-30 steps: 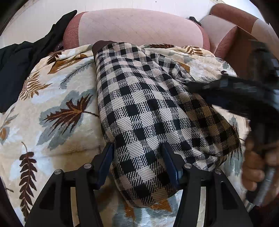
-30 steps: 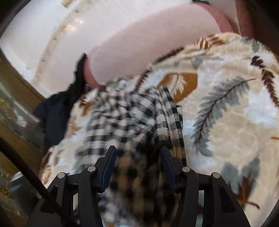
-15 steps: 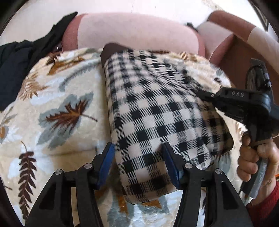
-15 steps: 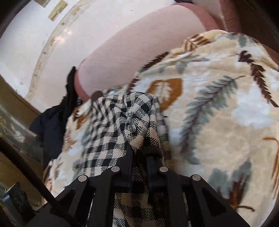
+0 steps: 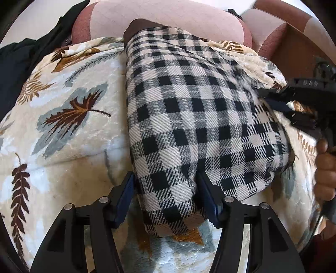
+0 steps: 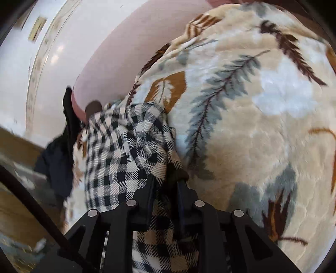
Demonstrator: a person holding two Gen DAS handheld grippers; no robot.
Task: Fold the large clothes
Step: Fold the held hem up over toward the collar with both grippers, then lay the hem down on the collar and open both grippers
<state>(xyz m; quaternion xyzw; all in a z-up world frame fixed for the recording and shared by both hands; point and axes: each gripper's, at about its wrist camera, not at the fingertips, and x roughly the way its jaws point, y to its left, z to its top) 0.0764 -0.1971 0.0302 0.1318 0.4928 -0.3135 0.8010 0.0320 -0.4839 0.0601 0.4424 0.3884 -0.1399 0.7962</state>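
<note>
A black-and-white checked garment (image 5: 195, 117) lies in a long folded strip on a leaf-patterned blanket (image 5: 69, 130). My left gripper (image 5: 166, 189) is open, its fingers on either side of the garment's near end. My right gripper (image 6: 166, 184) is shut on the garment's right edge (image 6: 134, 155); it also shows at the right of the left wrist view (image 5: 279, 100), held by a hand (image 5: 325, 168).
A pink sofa backrest (image 5: 168, 14) runs behind the blanket, with a brown armrest (image 5: 294, 42) at the right. Dark clothing (image 5: 19, 63) is piled at the far left. A white wall (image 6: 21, 63) stands behind the sofa.
My right gripper closed on the garment's right edge and pulled it outward, smoothing the cloth. My left gripper moved forward a little, still open around the near end.
</note>
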